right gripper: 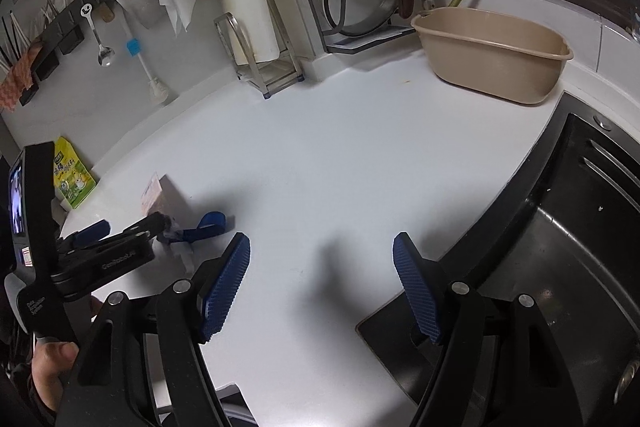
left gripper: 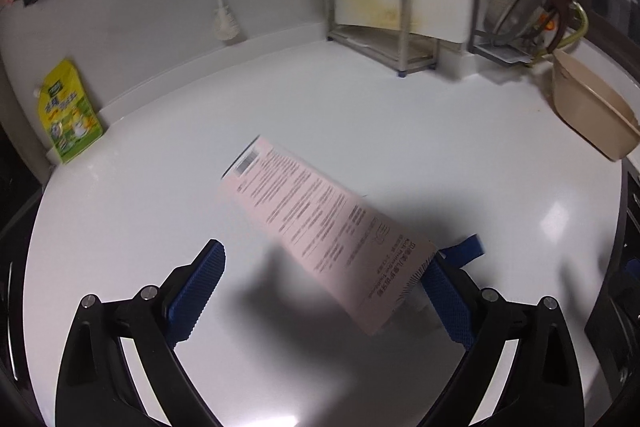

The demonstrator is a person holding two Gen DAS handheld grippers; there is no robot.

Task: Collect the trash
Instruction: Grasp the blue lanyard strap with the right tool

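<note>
Between the left gripper's (left gripper: 320, 291) blue pads, in the left wrist view, lies a pink printed carton (left gripper: 320, 223), long and flat, slanting from upper left to lower right across the white desk (left gripper: 360, 115). The jaws stand wide and are opening a little further; the left pad (left gripper: 196, 291) is well clear of the carton, while the right pad (left gripper: 448, 303) sits just beside or against its near end, and I cannot tell which. Nothing is pressed yet, so the carton is not held. A yellow-green pouch (left gripper: 68, 111) leans at the wall to the left and a beige basin (left gripper: 592, 115) stands at the right edge. To take the carton well, I judge the hand should shift so the carton's narrow width, not its length, falls between the pads, then close squarely on the flat faces; a skewed closing could push it aside on the smooth top.

From the right wrist view, the right gripper (right gripper: 320, 287) hovers released over bare desk beside the dark sink (right gripper: 560, 267), with nothing between its pads. Far to the left, the left gripper (right gripper: 168, 227) reaches over the carton (right gripper: 160, 195), which lies on the desk near the pouch (right gripper: 72, 175). A hand (right gripper: 48, 363) grips the left tool's handle. The basin (right gripper: 492, 55) looks like a possible drop spot, though that is only a guess.
</note>
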